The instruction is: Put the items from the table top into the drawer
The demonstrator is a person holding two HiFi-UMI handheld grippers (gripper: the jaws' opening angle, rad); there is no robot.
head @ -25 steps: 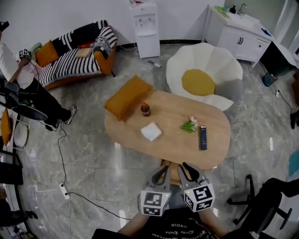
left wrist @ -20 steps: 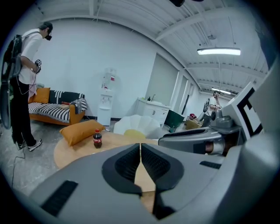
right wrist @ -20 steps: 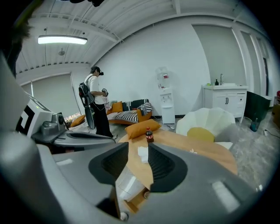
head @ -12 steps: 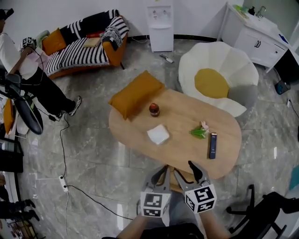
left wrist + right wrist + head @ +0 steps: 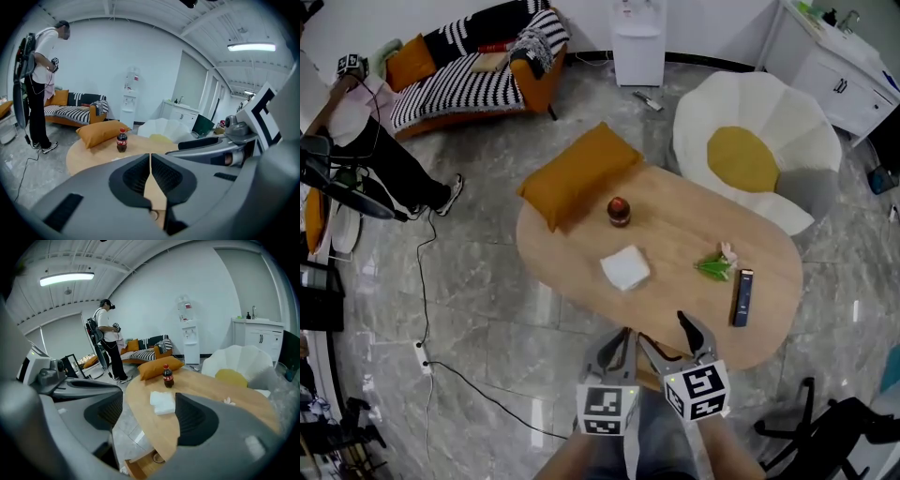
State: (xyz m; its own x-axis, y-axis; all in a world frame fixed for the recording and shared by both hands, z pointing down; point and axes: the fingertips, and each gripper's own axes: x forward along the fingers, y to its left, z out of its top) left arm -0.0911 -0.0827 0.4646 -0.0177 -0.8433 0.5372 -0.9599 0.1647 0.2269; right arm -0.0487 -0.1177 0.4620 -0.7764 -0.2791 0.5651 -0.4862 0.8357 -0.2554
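Note:
The oval wooden table (image 5: 675, 234) carries a cola bottle (image 5: 619, 210), a white folded napkin (image 5: 625, 268), a small flower (image 5: 717, 265) and a dark remote (image 5: 742, 296). My left gripper (image 5: 617, 341) is shut and empty, hovering at the table's near edge; its jaws meet in the left gripper view (image 5: 150, 157). My right gripper (image 5: 667, 335) hangs beside it, open with nothing between its fingers; its jaws have just been opening. A wooden drawer front with a round knob (image 5: 156, 457) shows under the table's edge, below my right gripper (image 5: 150, 417). Bottle (image 5: 167, 376) and napkin (image 5: 162, 402) lie ahead.
An orange cushion (image 5: 579, 171) lies at the table's far left edge. A white flower-shaped chair (image 5: 759, 155) stands behind the table. A striped sofa (image 5: 478, 66) and a person (image 5: 366, 141) are far left. A cable (image 5: 427, 309) crosses the floor; a black office chair (image 5: 834, 431) is near right.
Both grippers have sunk and moved forward toward the table's near edge. The right gripper's jaws have spread from nearly shut to open. The left gripper stays shut.

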